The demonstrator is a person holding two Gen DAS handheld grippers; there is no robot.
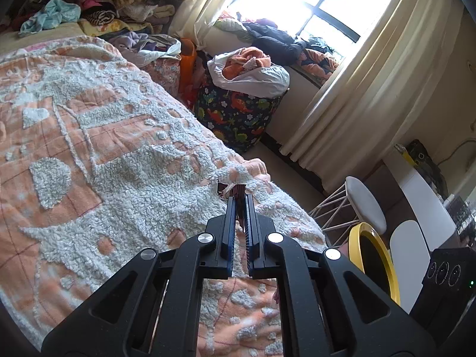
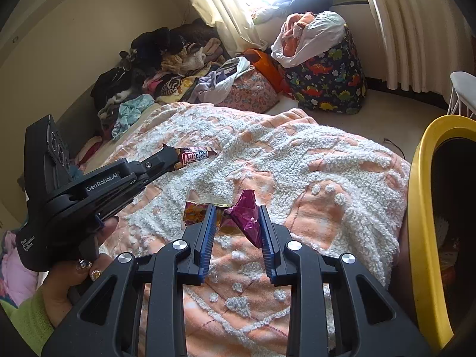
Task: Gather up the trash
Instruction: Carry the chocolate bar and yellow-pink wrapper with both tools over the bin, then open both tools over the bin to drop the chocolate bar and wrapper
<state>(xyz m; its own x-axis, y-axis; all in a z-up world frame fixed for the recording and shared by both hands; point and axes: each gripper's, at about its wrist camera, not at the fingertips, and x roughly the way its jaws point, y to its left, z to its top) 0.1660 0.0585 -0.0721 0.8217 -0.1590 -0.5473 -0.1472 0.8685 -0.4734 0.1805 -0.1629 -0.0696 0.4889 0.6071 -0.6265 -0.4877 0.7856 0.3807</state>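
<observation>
My left gripper (image 1: 240, 197) is shut on a brown and pink candy bar wrapper (image 1: 235, 189), edge-on here. In the right wrist view the same wrapper (image 2: 195, 156) sticks out of the left gripper (image 2: 174, 153) above the orange and white bed blanket (image 2: 297, 160). My right gripper (image 2: 236, 209) is open around a crumpled magenta foil wrapper (image 2: 245, 218) lying on the blanket, with a shiny orange and yellow wrapper (image 2: 195, 212) beside and under it. The magenta foil touches the right finger.
A yellow-rimmed bin (image 2: 422, 208) stands at the bed's right side, also in the left wrist view (image 1: 372, 264). A dinosaur-print laundry bag (image 2: 327, 86) and clothes piles (image 2: 166, 68) lie beyond. A white stool (image 1: 364, 205) stands near the window curtains.
</observation>
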